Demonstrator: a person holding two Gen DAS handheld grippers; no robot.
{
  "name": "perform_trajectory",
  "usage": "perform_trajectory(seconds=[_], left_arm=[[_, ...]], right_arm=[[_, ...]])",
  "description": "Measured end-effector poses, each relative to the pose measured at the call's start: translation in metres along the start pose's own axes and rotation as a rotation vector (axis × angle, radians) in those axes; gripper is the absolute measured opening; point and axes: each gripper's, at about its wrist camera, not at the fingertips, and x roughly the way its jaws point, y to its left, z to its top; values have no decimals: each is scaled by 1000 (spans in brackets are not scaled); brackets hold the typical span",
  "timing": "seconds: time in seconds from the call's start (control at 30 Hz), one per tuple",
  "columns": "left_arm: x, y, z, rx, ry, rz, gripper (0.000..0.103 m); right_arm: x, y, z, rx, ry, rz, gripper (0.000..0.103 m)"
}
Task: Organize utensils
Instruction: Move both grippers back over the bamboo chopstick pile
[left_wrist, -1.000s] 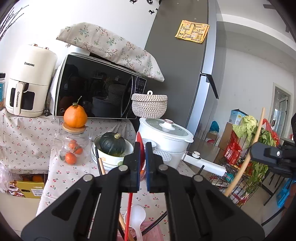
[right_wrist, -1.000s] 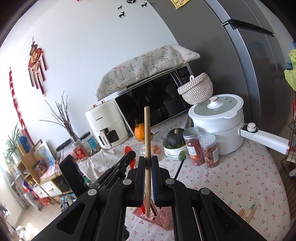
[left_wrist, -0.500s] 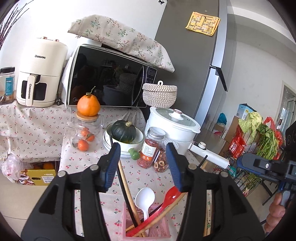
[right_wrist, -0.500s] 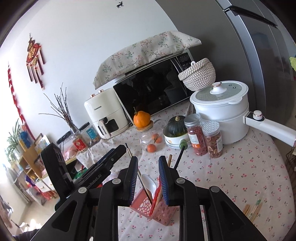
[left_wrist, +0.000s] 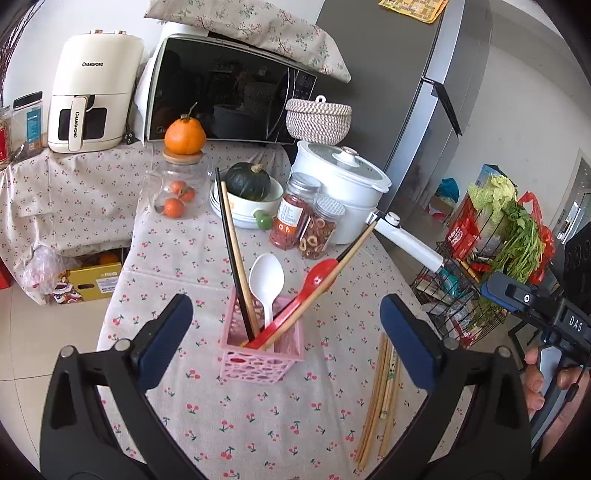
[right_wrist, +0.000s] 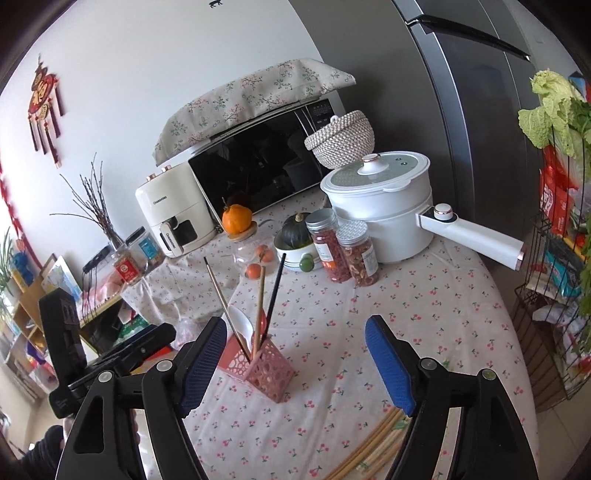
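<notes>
A pink perforated holder (left_wrist: 263, 354) (right_wrist: 267, 369) stands on the cherry-print tablecloth (left_wrist: 236, 417). A white spoon (left_wrist: 266, 280), a red spoon (left_wrist: 314, 280), a black chopstick (left_wrist: 227, 229) and wooden chopsticks stand in it. Several loose wooden chopsticks (left_wrist: 380, 391) (right_wrist: 373, 446) lie on the cloth to its right. My left gripper (left_wrist: 282, 310) hangs above and just short of the holder; its jaws are opening wide and nothing is pressed between them. My right gripper (right_wrist: 295, 328) hovers right of the holder, jaws also opening, nothing in them.
Behind the holder stand two spice jars (left_wrist: 303, 225), a bowl with a green squash (left_wrist: 247, 188), a glass jar topped by an orange (left_wrist: 184, 136) and a white pot with a long handle (left_wrist: 406, 240). A wire rack of vegetables (left_wrist: 495, 251) stands off the table's right edge.
The left gripper was shut on the red spoon and the right on a wooden chopstick. Both have let go; the two utensils now rest in the holder, and both grippers have opened and tilted downward.
</notes>
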Motion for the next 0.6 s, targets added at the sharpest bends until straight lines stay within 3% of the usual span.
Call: perform_trajectory(seconds=[0.33,0.6], left_arm=[[32,-37,-52,110,246,38,102],[80,-71,-84,194,539,-7,102]], right_arm=[[6,-59,-27,95,184,-202,86],[26,-106,-53,172,371,-308,86]])
